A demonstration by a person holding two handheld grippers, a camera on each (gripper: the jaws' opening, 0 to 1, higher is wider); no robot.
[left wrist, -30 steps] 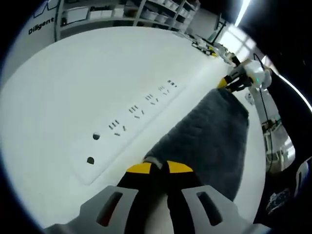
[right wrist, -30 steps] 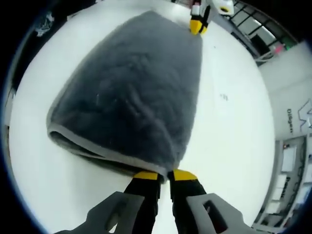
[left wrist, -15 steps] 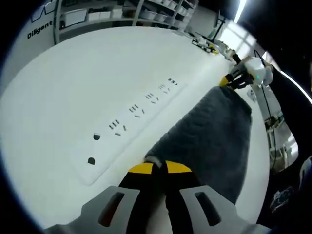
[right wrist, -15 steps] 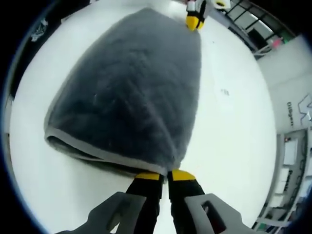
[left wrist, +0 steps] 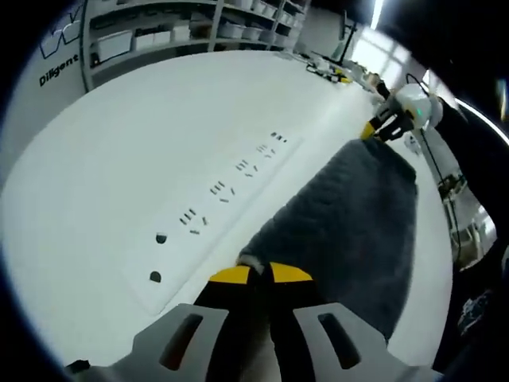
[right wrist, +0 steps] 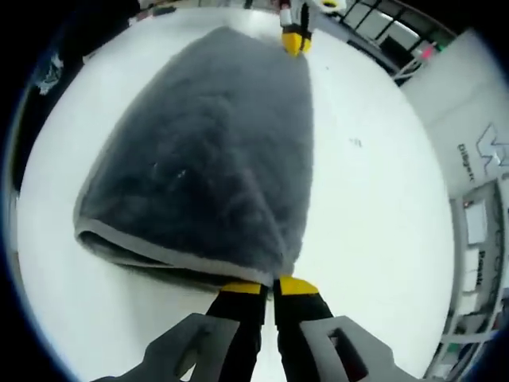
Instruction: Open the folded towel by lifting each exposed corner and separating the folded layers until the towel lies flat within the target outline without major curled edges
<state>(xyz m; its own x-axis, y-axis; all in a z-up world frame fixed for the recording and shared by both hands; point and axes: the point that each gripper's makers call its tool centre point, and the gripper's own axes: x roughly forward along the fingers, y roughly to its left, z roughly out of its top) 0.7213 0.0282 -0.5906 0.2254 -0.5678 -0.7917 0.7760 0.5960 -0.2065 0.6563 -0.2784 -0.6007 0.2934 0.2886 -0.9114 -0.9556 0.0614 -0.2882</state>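
In the left gripper view our left gripper has its yellow-tipped jaws pressed together on a corner of the grey towel, which runs away from the jaw tips and to their right across the white table. At the towel's far end we see the right gripper, its yellow tips touching the cloth's far corner. To the left of our jaws, a row of small dark marks lies on the table beside the towel's long edge. Beyond the table stand shelves with boxes.

In the right gripper view our right gripper pinches the near corner of the towel, jaws closed on the pale hem. The cloth spreads ahead of the jaws and to their left, and the near hem is raised, with shadow beneath it. At the far corner, straight ahead of the jaws, the left gripper holds the cloth with its yellow tips. The table lies bare to the right of the jaws.
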